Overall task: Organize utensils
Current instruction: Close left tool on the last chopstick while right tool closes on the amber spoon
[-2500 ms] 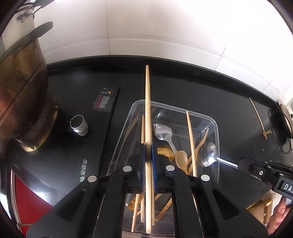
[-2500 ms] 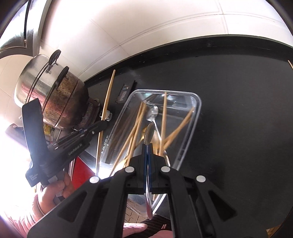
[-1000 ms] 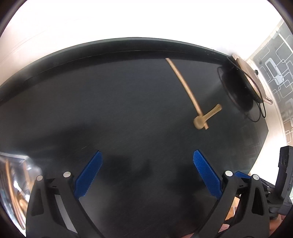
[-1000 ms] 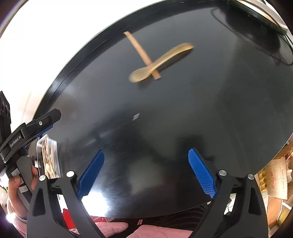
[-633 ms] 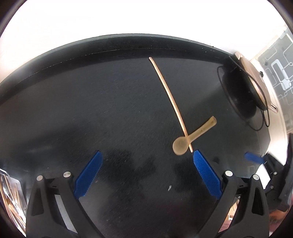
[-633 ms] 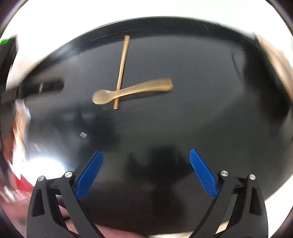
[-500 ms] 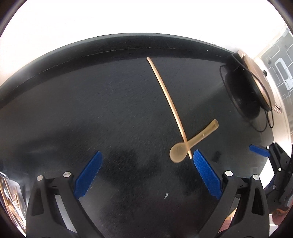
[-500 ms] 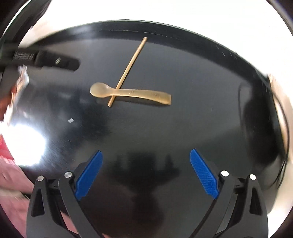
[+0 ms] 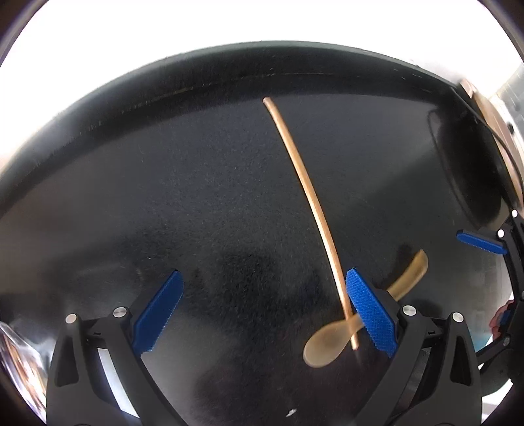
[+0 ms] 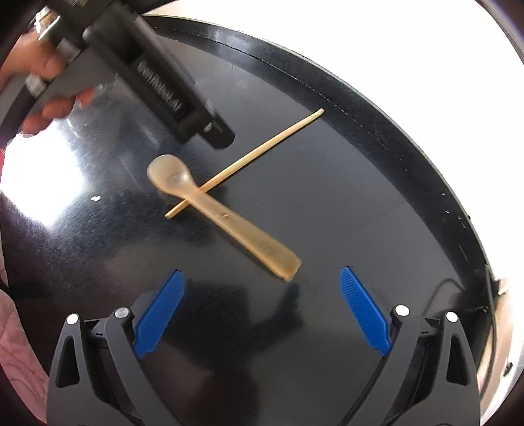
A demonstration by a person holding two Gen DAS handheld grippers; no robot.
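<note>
A tan spoon (image 10: pixel 222 216) lies on the black countertop (image 10: pixel 327 203), across a single wooden chopstick (image 10: pixel 262 147). In the left wrist view the chopstick (image 9: pixel 308 196) runs away from me and the spoon (image 9: pixel 330 340) lies at its near end, by my right finger. My left gripper (image 9: pixel 265 311) is open and empty, just above them. My right gripper (image 10: pixel 262 308) is open and empty, with the spoon's handle end just ahead of it. The left gripper's body (image 10: pixel 157 85) shows above the spoon in the right wrist view.
A dark round appliance with a cord (image 9: pixel 471 170) sits at the counter's right end. The edge of the clear utensil tray (image 9: pixel 16 367) shows at the far left. A white tiled wall (image 9: pixel 262 23) backs the counter.
Both grippers let go of the chopstick and metal spoon held over the tray, opened, and swung right. Now both have closed in on the tan spoon and chopstick.
</note>
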